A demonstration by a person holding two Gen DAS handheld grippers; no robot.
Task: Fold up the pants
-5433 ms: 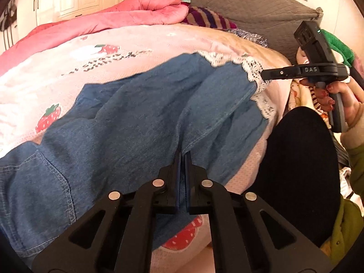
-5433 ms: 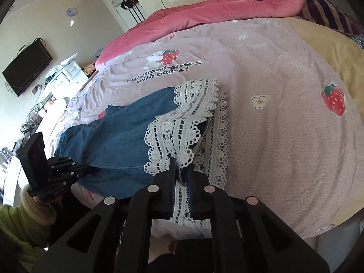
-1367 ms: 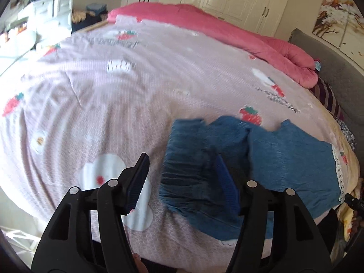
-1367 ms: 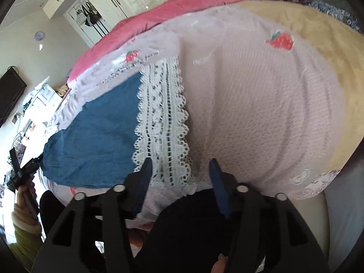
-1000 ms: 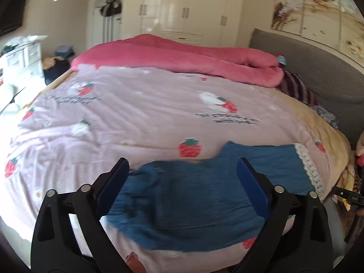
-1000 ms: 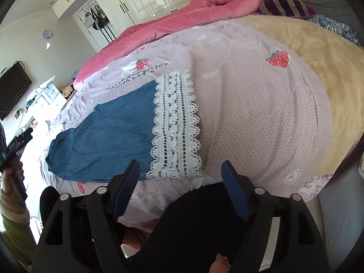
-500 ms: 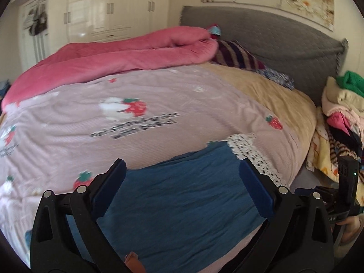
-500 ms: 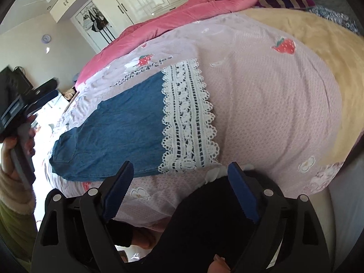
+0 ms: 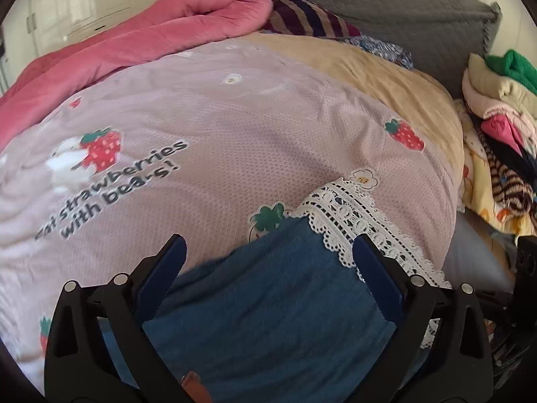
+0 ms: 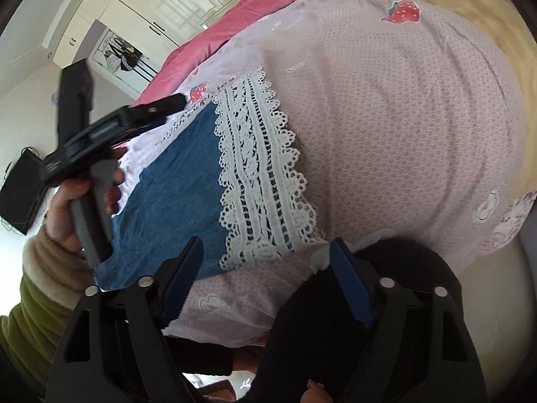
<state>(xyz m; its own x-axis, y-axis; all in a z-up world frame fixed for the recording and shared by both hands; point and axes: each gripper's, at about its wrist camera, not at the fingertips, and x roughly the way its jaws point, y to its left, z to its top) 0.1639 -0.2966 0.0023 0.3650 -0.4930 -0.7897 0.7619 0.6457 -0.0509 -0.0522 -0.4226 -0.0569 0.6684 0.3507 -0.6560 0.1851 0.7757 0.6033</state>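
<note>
Both my grippers have let go since earlier: left gripper [image 9: 268, 262] and right gripper [image 10: 266, 275] hover, fingers wide apart, holding nothing. Below, the pants [image 9: 278, 305] lie flat on the strawberry bedspread [image 9: 235, 127].

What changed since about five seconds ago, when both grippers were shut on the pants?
Both let go: the left gripper and the right gripper now stand open and hold nothing. The pants went from spread with two legs apart to one lying over the other, lace hem flat. The left gripper swung from the waist toward the hem. The bed is unchanged.
</note>
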